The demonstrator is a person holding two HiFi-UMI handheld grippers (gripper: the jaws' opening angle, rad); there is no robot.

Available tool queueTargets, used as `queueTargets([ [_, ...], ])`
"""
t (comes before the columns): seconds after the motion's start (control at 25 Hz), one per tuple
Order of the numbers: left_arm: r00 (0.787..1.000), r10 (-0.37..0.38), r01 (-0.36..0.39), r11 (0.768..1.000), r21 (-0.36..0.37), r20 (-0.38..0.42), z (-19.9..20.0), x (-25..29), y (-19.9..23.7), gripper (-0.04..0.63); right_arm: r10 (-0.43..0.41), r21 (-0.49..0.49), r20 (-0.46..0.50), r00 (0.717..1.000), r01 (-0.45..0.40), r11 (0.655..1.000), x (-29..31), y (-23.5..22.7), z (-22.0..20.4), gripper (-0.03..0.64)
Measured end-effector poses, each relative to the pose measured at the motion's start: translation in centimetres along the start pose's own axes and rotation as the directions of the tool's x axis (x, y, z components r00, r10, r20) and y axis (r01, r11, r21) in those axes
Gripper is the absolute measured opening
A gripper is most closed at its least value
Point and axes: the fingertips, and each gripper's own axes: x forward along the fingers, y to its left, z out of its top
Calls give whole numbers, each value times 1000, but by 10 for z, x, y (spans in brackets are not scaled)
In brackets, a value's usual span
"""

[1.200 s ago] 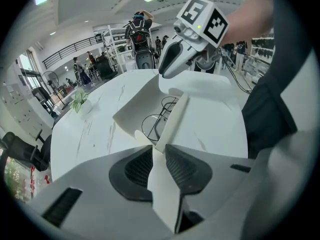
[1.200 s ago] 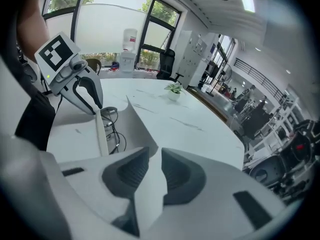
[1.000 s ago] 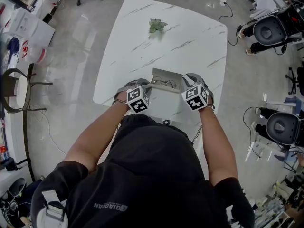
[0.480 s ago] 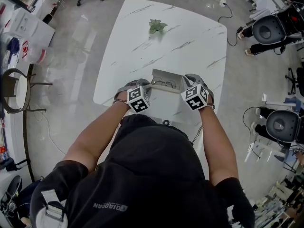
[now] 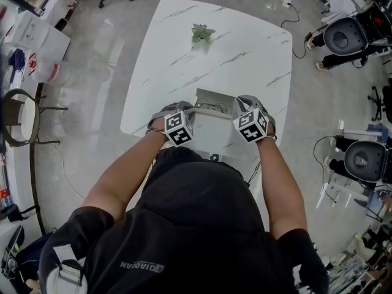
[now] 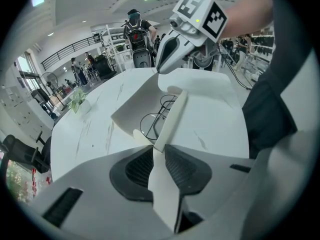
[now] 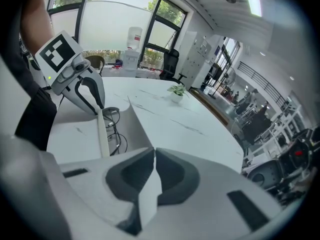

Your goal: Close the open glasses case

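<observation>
The white glasses case lies open near the front edge of the marble table, with black-rimmed glasses in its tray. Its lid stands raised toward me. My left gripper is shut on the lid's left end, and the thin white flap shows pinched between its pads. My right gripper is shut on the right end, with the flap between its jaws. The glasses sit behind the lid's edge. Each gripper shows in the other's view: right gripper, left gripper.
A small green plant stands at the table's far side, also seen as the plant. Office chairs and a floor cable are off to the right. A chair stands at the left. My torso fills the lower head view.
</observation>
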Motion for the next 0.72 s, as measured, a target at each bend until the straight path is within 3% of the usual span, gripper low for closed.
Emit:
queueTargets([
  [0.72, 1000, 8, -8, 1000, 23, -5, 0, 0, -2, 78, -1, 17, 13, 1000, 1, 1000, -14, 14, -5, 15],
])
